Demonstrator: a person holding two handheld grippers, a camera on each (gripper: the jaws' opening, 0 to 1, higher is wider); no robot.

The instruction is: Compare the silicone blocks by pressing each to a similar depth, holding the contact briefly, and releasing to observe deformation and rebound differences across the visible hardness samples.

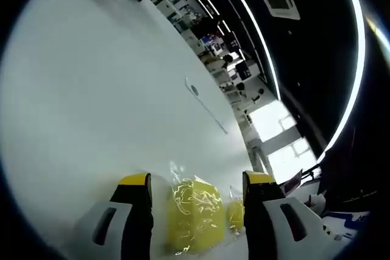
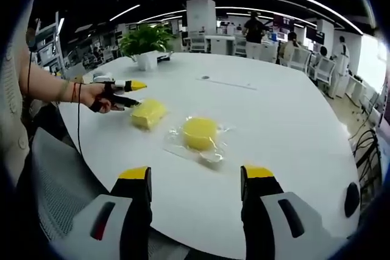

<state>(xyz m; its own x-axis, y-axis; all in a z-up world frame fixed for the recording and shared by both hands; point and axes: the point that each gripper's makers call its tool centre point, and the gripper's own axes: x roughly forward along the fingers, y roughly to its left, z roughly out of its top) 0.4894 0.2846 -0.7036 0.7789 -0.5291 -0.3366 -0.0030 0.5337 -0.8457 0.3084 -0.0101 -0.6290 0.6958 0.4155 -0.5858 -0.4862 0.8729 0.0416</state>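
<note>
I've got two yellow silicone pieces on the white table (image 2: 286,120), both still in clear crinkly plastic wrap.

How they'll handle, my guess: soft and squishy, light, so a push could slide them on the smooth table. The wrap looks slippery too. I'd press straight down on the flat top, in the middle, not at an edge, so nothing skids or tips. Not fragile, I think. One may be harder than the other; can't tell by looking.

How they look: the square block (image 2: 148,112) is pale yellow w/ flat sides, left of center in the right gripper view. The round block (image 2: 200,133) is a thick disc, deeper yellow, near the center of that frame, w/ loose wrap spread around it. They sit near each other but apart.

In the left gripper view, the square block (image 1: 194,211) is at the bottom middle, right btwn my left gripper's (image 1: 196,181) fingers, shiny wrap all over it. The round block (image 1: 236,214) peeks out at the lower right, by the right finger.

Left gripper (image 2: 135,93) fingers are spread apart, tips just beside the square block, not squeezing it. It sits at the left of the right gripper view, held in a hand (image 2: 97,97).

Right gripper (image 2: 196,175) at the bottom of its own view: fingers wide apart, holding nothing, well back from both blocks.
</note>
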